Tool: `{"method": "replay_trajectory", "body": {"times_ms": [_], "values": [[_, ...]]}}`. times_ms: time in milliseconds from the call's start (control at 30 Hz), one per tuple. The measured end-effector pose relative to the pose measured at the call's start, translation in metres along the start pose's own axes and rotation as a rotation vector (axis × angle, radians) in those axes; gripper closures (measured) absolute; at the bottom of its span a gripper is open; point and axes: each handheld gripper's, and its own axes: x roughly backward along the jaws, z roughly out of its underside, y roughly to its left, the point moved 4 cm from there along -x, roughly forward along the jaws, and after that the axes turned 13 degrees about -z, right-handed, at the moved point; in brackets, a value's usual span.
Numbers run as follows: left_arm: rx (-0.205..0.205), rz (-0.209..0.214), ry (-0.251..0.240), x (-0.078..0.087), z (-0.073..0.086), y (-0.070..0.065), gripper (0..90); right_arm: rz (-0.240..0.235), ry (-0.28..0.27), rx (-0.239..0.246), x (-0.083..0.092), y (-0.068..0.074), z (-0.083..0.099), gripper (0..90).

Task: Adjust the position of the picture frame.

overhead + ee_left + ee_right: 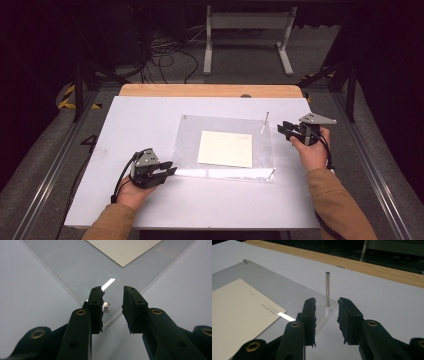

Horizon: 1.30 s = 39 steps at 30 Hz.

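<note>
Clear plastic sheet (pixel 225 145) is lying flat in the middle of the white table (pixel 150 210), with a cream paper card (pixel 226 148) sitting under or on it; which, I cannot tell. Thin metal pins are standing at its corners.

The person is bringing both claws in at opposite corners. Left gripper (pixel 113 308) is hovering over the near left corner, jaws spread, with a short pin (pixel 106 306) sitting between them, close to one jaw and not pinched. Right gripper (pixel 326 315) is pointing at the far right corner, jaws likewise spread, the tall pin (pixel 327 288) standing upright just beyond the tips, apart from them.

Judgement: the step in hand is lining up on the corner pins. Next move probably calls for easing each claw forward until its pin is centred, then closing squarely so the pin is not tipped.
</note>
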Motion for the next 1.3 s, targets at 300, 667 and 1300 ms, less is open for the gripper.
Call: {"method": "replay_trajectory", "body": {"times_ms": [300,667,1300], "values": [[0.004,0.031,0.087,-0.015,-0.002,0.004,70.2,-0.031,-0.066,-0.020,0.028,0.011,0.010,65.8],[-0.062,0.002,0.147,-0.018,-0.006,0.002,82.1,-0.042,-0.091,-0.033,0.035,0.018,0.022,64.7],[-0.272,0.136,0.171,-0.004,-0.004,-0.039,83.3,-0.069,-0.119,-0.073,0.061,0.025,0.035,62.6]]}}
